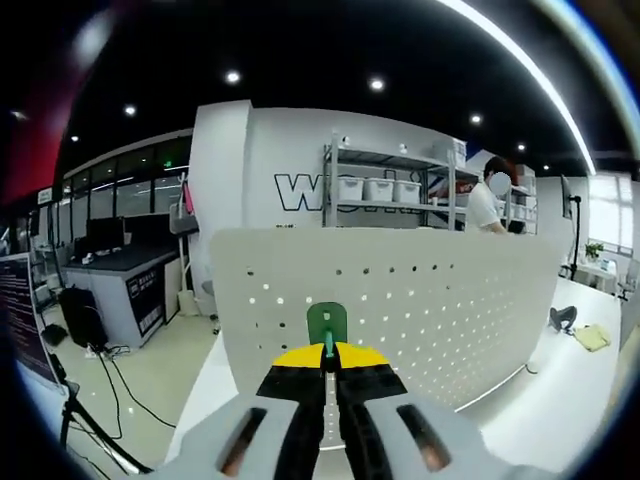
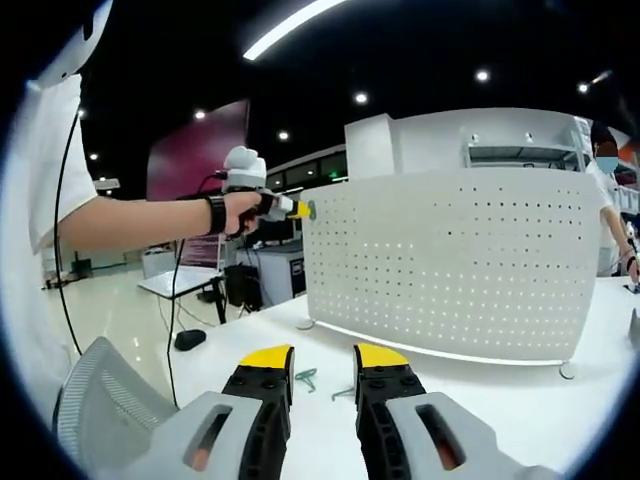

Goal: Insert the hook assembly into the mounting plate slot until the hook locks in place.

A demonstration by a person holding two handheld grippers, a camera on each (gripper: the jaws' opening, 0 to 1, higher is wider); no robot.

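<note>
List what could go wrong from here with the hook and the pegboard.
1. The left gripper pinches the green hook by a thin edge; pushing might twist it off the holes.
2. The pegboard stands upright on small feet; pressure near its top edge could tip it.
3. Two loose green hooks lie near the open right gripper and could be knocked.

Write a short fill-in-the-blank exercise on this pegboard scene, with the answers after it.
1. The left gripper is shut on a hook coloured ____.
2. The right gripper has its jaws ____.
3. The white pegboard stands ____ on the table.
4. Two more hooks lie on the table in front of the ____ gripper.

Answers: green; open; upright; right
</note>
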